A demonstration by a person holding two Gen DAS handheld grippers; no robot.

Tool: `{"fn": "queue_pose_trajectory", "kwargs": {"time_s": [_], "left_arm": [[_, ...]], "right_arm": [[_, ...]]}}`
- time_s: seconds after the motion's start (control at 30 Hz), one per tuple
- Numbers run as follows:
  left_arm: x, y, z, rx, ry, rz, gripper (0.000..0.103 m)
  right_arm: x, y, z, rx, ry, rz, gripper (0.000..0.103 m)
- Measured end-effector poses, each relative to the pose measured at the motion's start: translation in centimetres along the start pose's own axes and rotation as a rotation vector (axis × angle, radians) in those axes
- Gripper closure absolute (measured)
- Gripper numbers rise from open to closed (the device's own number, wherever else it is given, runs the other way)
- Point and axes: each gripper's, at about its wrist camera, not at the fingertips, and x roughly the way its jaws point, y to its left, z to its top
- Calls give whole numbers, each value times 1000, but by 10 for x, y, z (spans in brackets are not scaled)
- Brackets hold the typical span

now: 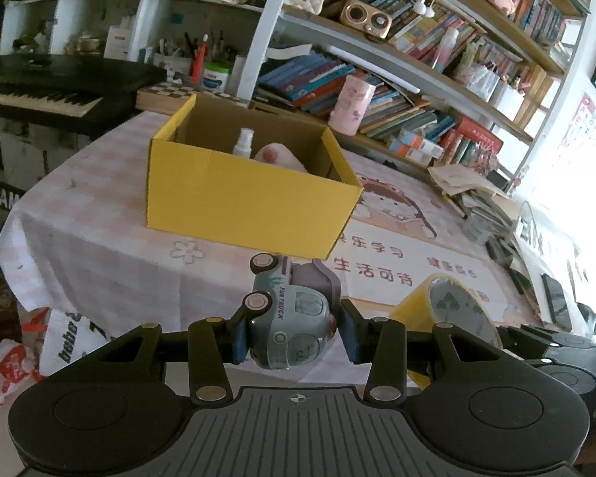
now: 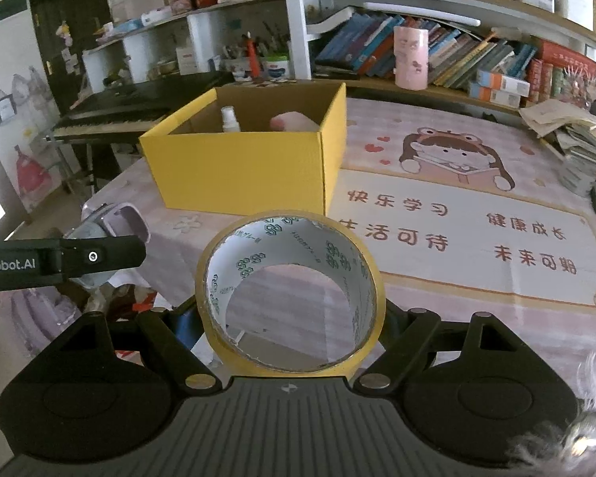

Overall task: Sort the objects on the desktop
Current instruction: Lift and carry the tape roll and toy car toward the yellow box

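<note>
My left gripper (image 1: 294, 336) is shut on a pale green toy truck (image 1: 288, 318), held in the air in front of the desk's near edge. The right gripper (image 2: 292, 318) is shut on a wide yellow tape roll (image 2: 290, 290), its hollow core facing the camera. That roll (image 1: 449, 314) also shows at the right of the left wrist view. An open yellow cardboard box (image 1: 250, 198) (image 2: 242, 167) stands on the desk ahead of both grippers. Inside it are a small white spray bottle (image 1: 244, 142) (image 2: 229, 119) and a pink rounded object (image 1: 272, 156) (image 2: 294, 121).
A pink cartoon desk mat (image 2: 457, 214) covers the desk. A pink cup (image 2: 411, 57) stands by rows of books (image 2: 476, 59) along the back. Paper piles (image 2: 576, 131) crowd the right edge. A keyboard piano (image 1: 39, 91) is to the left, with bags (image 1: 16, 361) on the floor below.
</note>
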Motion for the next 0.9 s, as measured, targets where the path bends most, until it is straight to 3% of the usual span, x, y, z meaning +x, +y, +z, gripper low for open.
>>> {"fn": "queue_pose_trajectory", "kwargs": {"time_s": [0.9], "left_arm": [[-7,31,10,-50,-35,38,60]], "right_arm": [[19,32,20,-81,-13,51,23]]}}
